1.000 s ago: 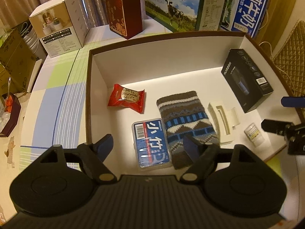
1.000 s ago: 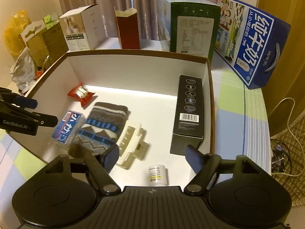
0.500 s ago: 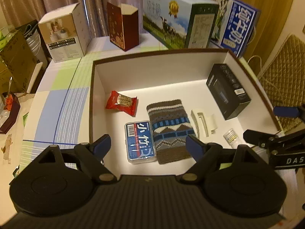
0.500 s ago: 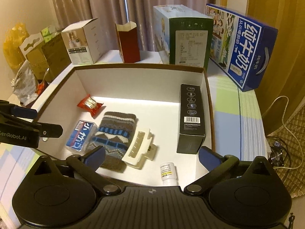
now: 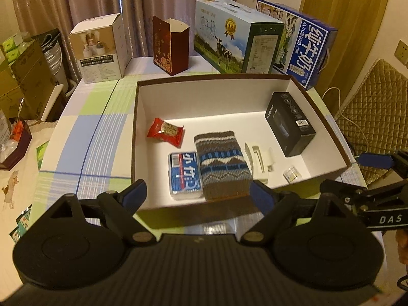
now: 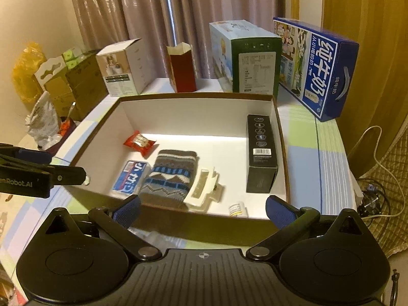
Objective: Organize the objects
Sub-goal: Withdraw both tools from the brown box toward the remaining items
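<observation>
A brown-rimmed white box (image 5: 135, 117) (image 6: 281, 137) lies on the table. In it lie a red snack packet (image 5: 165, 131) (image 6: 139, 141), a blue tissue pack (image 5: 184, 173) (image 6: 130, 177), a knitted pouch (image 5: 220, 164) (image 6: 170, 176), a cream hair clip (image 5: 259, 158) (image 6: 202, 187), a small white bottle (image 5: 292, 174) (image 6: 237, 209) and a black carton (image 5: 289, 122) (image 6: 262, 151). My left gripper (image 5: 199, 195) is open and empty, held near the box's front edge. My right gripper (image 6: 202, 210) is open and empty, near the front wall.
Behind the box stand a white carton (image 5: 100, 48), a dark red paper box (image 5: 170, 46), a milk case (image 5: 237, 34) and a blue milk case (image 5: 301, 42). Cardboard boxes and clutter sit at the left (image 5: 23, 76). A quilted chair (image 5: 377, 117) is at the right.
Both grippers have pulled back and up from inside the box to its front edge. The right gripper's jaws have opened wider. The objects in the box have not moved.
</observation>
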Demonstrator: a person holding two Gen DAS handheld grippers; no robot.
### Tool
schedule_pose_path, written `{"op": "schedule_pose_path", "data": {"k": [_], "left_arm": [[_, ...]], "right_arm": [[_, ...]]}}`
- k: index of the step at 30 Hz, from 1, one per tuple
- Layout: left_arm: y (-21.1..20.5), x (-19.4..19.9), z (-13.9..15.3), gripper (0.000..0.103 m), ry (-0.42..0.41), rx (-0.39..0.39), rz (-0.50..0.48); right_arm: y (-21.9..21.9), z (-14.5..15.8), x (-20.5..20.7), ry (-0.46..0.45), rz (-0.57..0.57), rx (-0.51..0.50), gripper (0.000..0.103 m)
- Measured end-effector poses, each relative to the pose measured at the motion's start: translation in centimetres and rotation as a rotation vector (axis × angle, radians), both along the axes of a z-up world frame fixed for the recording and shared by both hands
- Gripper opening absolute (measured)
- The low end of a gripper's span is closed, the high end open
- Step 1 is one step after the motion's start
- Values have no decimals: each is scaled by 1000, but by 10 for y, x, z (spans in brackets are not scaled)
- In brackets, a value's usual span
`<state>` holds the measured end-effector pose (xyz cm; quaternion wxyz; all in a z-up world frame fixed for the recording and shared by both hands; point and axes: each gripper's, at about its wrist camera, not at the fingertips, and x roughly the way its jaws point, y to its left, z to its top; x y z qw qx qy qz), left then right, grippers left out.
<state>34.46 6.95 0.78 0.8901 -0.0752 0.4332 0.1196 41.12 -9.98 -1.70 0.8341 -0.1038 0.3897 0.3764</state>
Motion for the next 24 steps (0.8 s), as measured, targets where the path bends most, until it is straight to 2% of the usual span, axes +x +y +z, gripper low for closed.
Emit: {"op": "schedule_pose_path", "data": {"k": [8, 24], "left_arm": [[-7, -28, -6, 86, 25, -16, 28], [-9, -77, -29, 86, 99, -47, 105]], "right_arm": [[-19, 1, -25, 37, 4, 29, 101], [-37, -19, -52, 120, -8, 12, 101]]}}
